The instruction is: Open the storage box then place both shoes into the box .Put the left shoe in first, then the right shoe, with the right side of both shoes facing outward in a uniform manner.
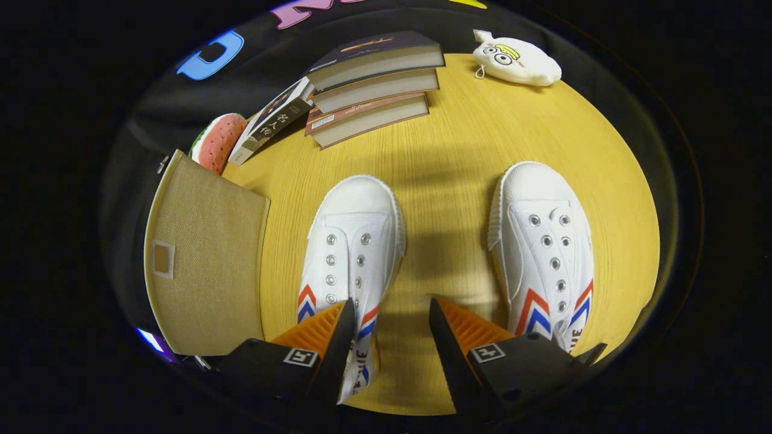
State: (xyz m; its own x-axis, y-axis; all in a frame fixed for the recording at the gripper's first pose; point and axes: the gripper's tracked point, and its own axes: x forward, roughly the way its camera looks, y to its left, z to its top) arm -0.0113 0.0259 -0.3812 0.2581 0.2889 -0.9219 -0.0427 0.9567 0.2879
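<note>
The tongs (pixel 391 313) have ribbed wedge-shaped fingers on black mounts bearing square black-and-white markers.

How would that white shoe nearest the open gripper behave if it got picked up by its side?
The white shoe looks like soft canvas without laces, so its upper would probably cave a bit. Its flat, ribbed sole suggests it won't roll or tip. It is likely light. The gripper is open, one finger over the shoe's heel end.
</note>
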